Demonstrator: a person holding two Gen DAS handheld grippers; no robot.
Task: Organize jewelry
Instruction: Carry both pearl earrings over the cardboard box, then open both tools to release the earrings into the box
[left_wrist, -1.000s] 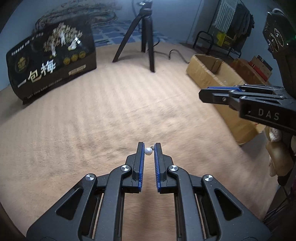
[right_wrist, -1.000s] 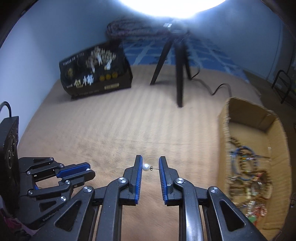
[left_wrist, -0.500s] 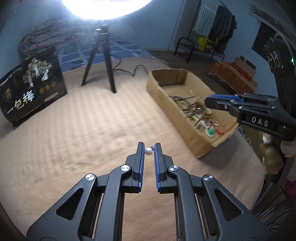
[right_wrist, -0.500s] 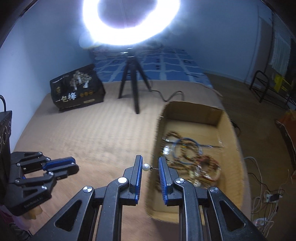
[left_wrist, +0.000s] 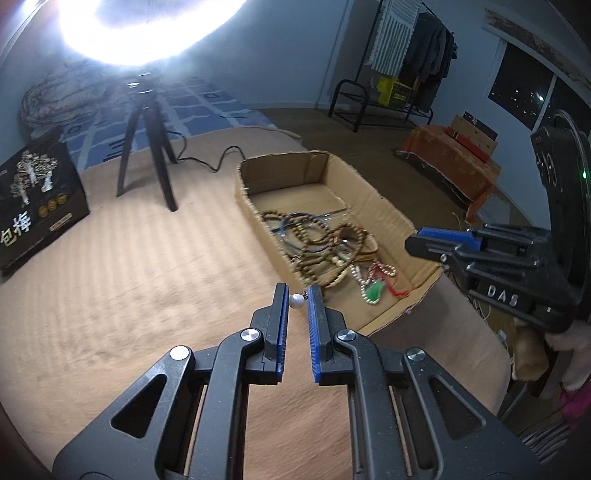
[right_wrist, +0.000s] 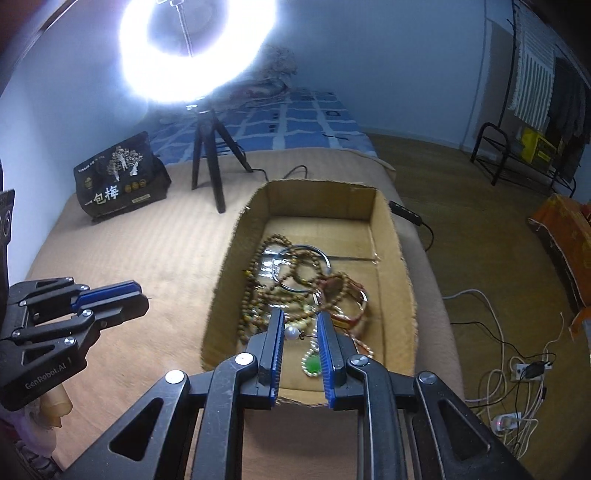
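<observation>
Beige bed (right_wrist: 155, 258): bag (right_wrist: 118, 181) reads "一包梅"; "DAS" right gripper (right_wrist: 300, 332) and "GenRobot.AI" left gripper (left_wrist: 297, 300) each clench a pearl (left_wrist: 296, 301).

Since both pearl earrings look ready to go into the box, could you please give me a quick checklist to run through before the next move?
1. Left gripper pinches its pearl earring: ok.
2. Right gripper grips its pearl earring between the pads: ok.
3. Right earring appears over the cardboard box: ok.
4. Left earring over the box: not ok, it looks short of the near wall.
5. Bare floor in the box beyond the beaded bracelets: ok.
6. Grippers apart from each other: ok.
</observation>
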